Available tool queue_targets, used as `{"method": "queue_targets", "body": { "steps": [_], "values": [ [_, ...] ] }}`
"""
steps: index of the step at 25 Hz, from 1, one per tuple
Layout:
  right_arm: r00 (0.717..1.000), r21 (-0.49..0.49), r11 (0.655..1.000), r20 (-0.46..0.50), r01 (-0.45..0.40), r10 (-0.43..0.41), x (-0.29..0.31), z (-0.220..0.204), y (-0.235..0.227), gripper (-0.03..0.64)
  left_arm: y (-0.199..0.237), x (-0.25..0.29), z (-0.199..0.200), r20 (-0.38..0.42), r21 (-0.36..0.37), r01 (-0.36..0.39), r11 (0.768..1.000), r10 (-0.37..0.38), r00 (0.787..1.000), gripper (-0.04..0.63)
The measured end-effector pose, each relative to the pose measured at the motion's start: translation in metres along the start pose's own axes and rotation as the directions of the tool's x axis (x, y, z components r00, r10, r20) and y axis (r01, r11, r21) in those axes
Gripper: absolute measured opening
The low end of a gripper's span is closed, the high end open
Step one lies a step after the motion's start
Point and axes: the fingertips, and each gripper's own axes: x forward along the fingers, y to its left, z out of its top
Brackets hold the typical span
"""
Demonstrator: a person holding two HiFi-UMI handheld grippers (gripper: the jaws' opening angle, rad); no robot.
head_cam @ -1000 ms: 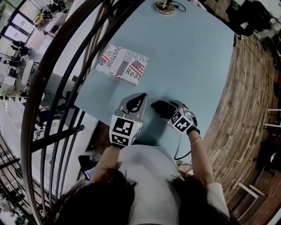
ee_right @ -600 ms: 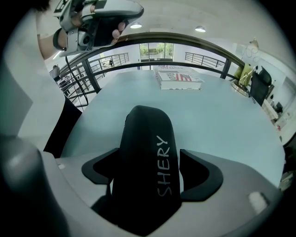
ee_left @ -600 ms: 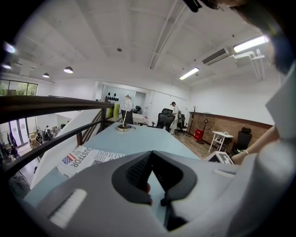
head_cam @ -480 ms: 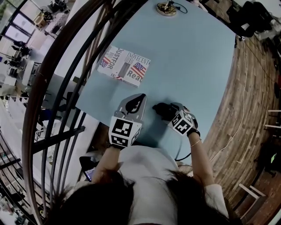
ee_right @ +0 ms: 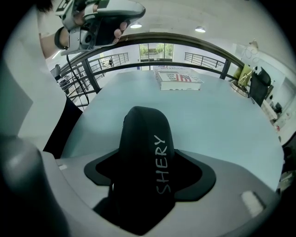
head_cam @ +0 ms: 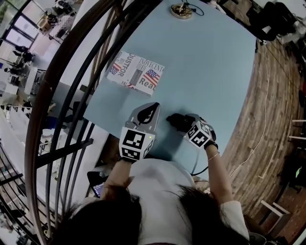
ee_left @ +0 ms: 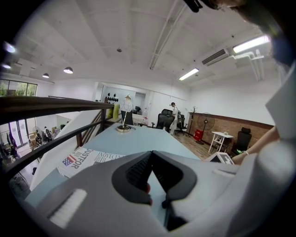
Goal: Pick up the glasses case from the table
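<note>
Black glasses case (ee_right: 145, 152) btwn R hand-held gripper (head_cam: 179, 122) jaws, just closing.

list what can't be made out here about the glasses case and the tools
- Glasses case: head view, mostly under the right tool; right gripper view, near end behind that tool's body.
- Whether the right tool's pads press it yet: the case covers the contact; jaws have just been closing around it.
- Round thing at the far edge of the table: head view, too small.
</note>
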Motion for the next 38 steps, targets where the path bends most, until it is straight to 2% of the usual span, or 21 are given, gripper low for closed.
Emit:
{"method": "queue_targets", "body": {
  "steps": [12, 24, 31, 38],
  "values": [
    [1.000, -0.014, 1.000, 0.012, 0.020, -0.020, -0.007, 0.005, -0.002, 0.333, 0.001, -0.002, 0.005, 0.007, 0.008, -0.001, 1.000, 0.001, 1.000, 0.057],
    [0.991, 0.017, 0.995, 0.096, 0.096, -0.097, -0.032, 0.024, -0.017, 0.331, -0.004, -0.002, 0.018, 0.035, 0.035, 0.016, 0.999, -0.017, 0.999, 0.057],
    [0.969, 0.066, 0.981, 0.160, 0.181, -0.189, -0.062, 0.033, -0.028, 0.331, -0.015, -0.001, 0.031, 0.061, 0.070, 0.047, 0.996, -0.052, 0.997, 0.057],
    [0.924, 0.164, 0.947, 0.225, 0.277, -0.310, -0.103, 0.034, -0.043, 0.331, -0.028, 0.001, 0.039, 0.070, 0.101, 0.089, 0.991, -0.096, 0.993, 0.057]
  ]
}}
